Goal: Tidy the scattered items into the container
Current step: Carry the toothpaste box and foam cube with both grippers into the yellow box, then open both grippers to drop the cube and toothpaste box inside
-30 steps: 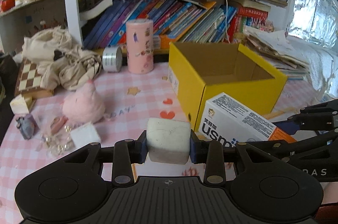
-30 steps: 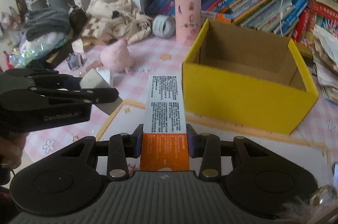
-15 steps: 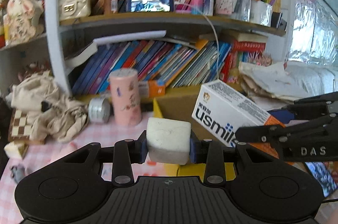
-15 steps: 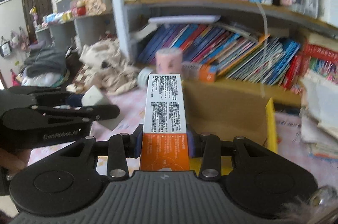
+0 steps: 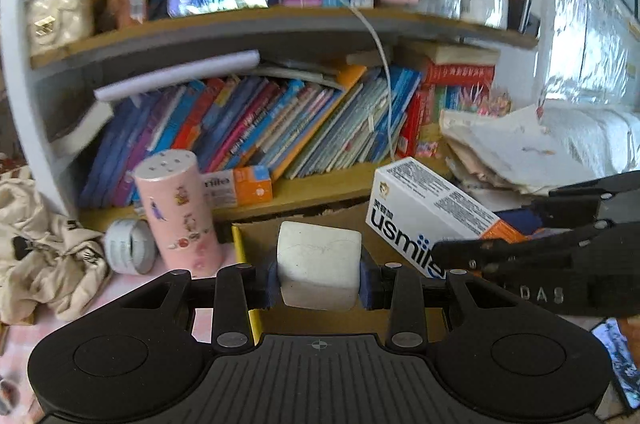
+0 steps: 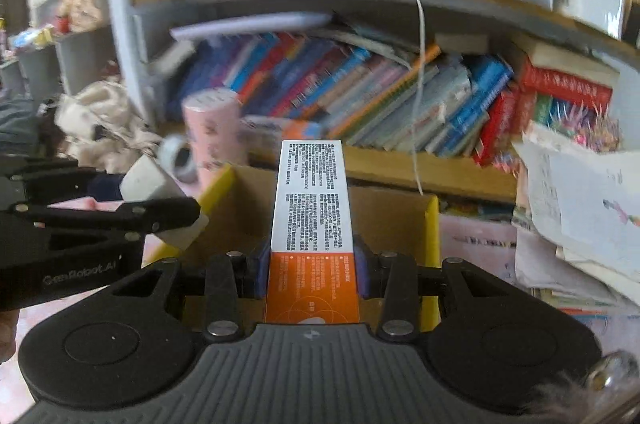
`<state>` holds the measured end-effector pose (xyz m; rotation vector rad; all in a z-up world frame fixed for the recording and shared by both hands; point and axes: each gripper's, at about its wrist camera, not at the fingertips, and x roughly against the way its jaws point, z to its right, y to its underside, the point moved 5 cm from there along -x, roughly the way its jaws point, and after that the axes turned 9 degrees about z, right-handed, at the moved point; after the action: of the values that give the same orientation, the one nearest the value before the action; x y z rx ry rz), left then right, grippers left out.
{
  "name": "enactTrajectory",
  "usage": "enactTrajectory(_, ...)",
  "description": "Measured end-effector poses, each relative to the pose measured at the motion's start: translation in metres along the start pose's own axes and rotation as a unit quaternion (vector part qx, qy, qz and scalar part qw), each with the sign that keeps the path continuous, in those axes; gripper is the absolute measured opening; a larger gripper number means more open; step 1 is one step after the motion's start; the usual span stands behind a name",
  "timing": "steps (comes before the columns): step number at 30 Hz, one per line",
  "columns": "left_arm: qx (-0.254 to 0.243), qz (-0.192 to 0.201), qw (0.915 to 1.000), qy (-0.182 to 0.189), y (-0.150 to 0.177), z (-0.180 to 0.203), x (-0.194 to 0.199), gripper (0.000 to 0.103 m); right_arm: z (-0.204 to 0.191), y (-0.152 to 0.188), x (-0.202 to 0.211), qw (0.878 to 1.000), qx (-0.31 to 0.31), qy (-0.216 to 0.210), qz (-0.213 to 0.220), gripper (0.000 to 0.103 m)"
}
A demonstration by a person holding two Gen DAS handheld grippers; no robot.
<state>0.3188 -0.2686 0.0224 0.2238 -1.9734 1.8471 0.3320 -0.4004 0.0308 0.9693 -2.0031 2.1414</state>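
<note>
The left hand-held gripper (image 5: 319, 280) clamps a white block (image 5: 319, 270), the right hand-held gripper (image 6: 311, 276) a toothpaste box (image 6: 310, 224), over the yellow box (image 6: 432, 224); next, release both inside.

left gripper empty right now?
No. The left gripper is shut on a white block, its pads pressing both sides, above the yellow box.
</note>
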Motion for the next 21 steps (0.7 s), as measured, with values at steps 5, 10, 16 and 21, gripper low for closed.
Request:
enactTrajectory(5,-0.013,-0.045,0.9989,0.001,0.016,0.005,-0.039,0.035,0.006,0.015,-0.031,0.999,0.007,0.001,-0.036,0.037)
enactTrajectory(10,-0.03,-0.074,0.9968,0.002,0.028,0.005,-0.062,0.035,0.012,0.029,-0.055,0.997,0.01,0.003,-0.072,0.037)
enactTrajectory(16,-0.054,-0.096,0.9938,0.013,0.039,0.011,-0.077,0.035,0.017,0.041,-0.074,0.994,0.015,0.009,-0.11,0.037)
enactTrajectory(21,-0.067,-0.119,0.9904,0.017,0.049,0.014,-0.085,0.035,0.017,0.051,-0.083,0.991,0.021,0.005,-0.134,0.037)
